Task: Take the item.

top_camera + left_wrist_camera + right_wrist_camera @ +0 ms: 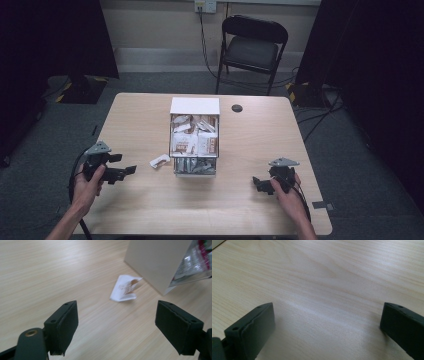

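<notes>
A white box point(194, 106) with an open drawer full of small packets point(194, 141) stands in the middle of the wooden table point(150, 205). One white packet point(159, 160) lies on the table just left of the drawer; in the left gripper view this packet point(124, 288) lies flat ahead of the jaws, beside the box wall point(155, 262). My left gripper point(129, 171) is open and holds nothing, a short way left of the packet. My right gripper point(257, 183) rests at the right of the table, open over bare wood point(324, 290).
A small dark round disc point(237, 108) sits on the table behind the box on the right. A black folding chair point(253, 48) stands beyond the far edge. Cables point(320, 117) trail over the floor to the right.
</notes>
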### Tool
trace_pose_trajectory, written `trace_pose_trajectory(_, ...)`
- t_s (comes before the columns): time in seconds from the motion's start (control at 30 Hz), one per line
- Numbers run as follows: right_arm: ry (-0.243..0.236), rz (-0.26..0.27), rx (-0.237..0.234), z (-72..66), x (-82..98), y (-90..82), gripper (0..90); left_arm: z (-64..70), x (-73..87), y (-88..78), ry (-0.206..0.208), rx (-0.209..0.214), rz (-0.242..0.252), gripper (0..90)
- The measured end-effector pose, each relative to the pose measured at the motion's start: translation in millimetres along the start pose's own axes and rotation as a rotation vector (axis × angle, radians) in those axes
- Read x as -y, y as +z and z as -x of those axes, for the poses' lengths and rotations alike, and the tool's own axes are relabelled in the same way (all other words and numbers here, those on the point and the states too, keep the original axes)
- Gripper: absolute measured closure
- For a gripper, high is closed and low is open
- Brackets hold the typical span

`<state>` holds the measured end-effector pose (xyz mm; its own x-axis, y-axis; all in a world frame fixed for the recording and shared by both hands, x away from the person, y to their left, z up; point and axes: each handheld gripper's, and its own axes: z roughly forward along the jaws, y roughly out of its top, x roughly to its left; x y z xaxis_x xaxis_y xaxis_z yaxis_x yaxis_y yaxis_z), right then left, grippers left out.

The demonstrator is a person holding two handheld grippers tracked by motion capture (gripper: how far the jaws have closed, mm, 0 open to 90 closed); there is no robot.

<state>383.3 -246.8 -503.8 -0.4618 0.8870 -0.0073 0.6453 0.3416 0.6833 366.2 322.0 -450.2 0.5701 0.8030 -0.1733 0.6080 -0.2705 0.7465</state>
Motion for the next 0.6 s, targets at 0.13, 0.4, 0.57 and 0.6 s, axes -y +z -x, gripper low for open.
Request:
trace_pose_trajectory(0.13,-0.001,0.000,-0.001,-0.1,0.0,-0.1,0.0,-12.5,10.1,-2.7,-0.042,-0.073,-0.014,18.7)
trace_pose_trajectory(0.4,-0.001,0.000,-0.002,-0.2,0.1,-0.1,0.0,-29.7,33.4,3.7,-0.085,-0.208,-0.038,17.6)
trace_pose_trajectory(0.57,-0.001,0.000,-0.002,-0.2,0.1,-0.1,0.0,-32.3,44.2,11.7,-0.098,-0.254,-0.044,17.3)
trace_pose_trajectory(0.6,-0.001,0.000,-0.002,-0.2,0.1,-0.1,0.0,-31.9,46.5,14.2,-0.102,-0.262,-0.057,17.2)
